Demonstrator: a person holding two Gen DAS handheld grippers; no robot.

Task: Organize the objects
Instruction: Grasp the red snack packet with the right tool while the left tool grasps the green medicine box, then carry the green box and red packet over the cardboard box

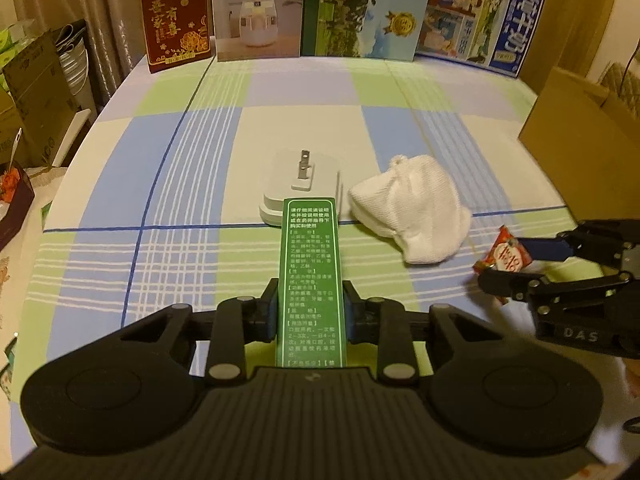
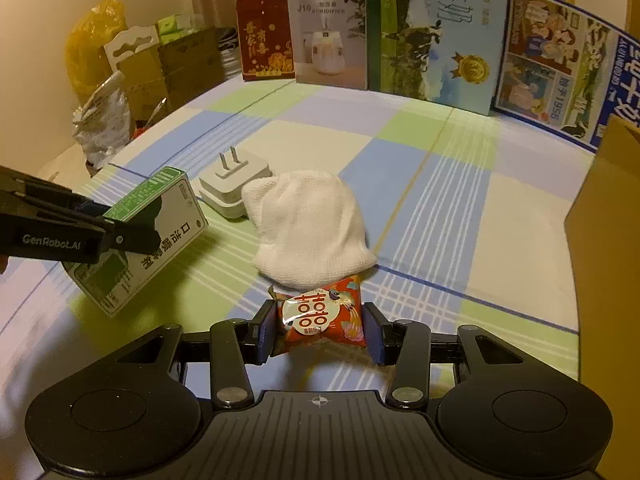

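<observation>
Before me a checked tablecloth (image 1: 200, 152); humidifier box (image 1: 256, 8) and milk cartons (image 2: 432, 32) stand along its far edge

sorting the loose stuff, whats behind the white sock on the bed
Behind the white sock sits a white plug adapter, prongs up, touching or nearly touching the sock. Whether anything lies under the sock cannot be seen.

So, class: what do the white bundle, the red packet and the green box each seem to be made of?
White bundle: soft knitted fabric, matte, ribbed weave visible.
Red packet: glossy plastic film, probably; it shows glare and crimped ends.
Green box: printed cardboard, likely; flat faces, sharp edges.
</observation>
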